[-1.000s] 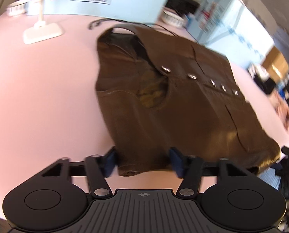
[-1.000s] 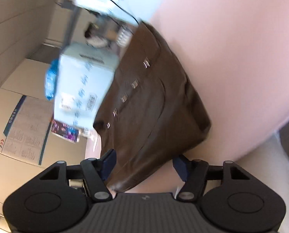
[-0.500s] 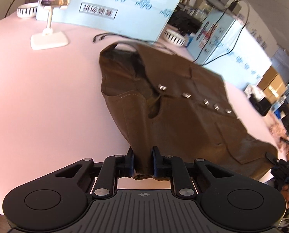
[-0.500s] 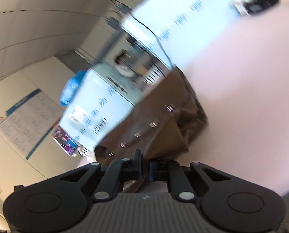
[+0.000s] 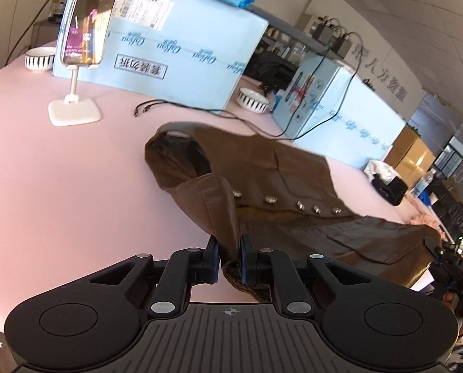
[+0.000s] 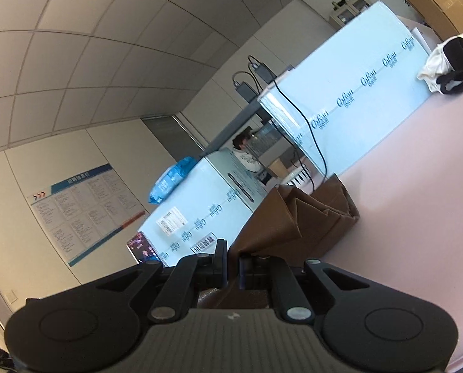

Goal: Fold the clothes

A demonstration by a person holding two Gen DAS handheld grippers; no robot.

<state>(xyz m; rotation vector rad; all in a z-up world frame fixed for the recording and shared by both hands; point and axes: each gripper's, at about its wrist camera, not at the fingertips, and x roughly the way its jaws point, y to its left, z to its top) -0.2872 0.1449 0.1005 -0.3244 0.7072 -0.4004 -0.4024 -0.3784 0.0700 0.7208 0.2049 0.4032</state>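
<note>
The brown leather vest lies across the pink surface, its collar end toward 11 o'clock in the left wrist view and its hem toward 3 o'clock, with a row of metal snaps running along the front. The left hand-held gripper is still closing, and its blue pads already pinch a raised fold of the vest's near edge — that strip of leather climbs off the surface into the jaws. At 3 o'clock in the same view the vest's far corner is lifted toward a second black tool.

In the right wrist view the right hand-held gripper is clenched on the brown leather, which rises from the jaws toward 1 o'clock in creased folds. Behind the vest stand light blue cartons. A phone on a white stand sits at 10 o'clock, a striped bowl near 12 o'clock — a black cable trails between them.
</note>
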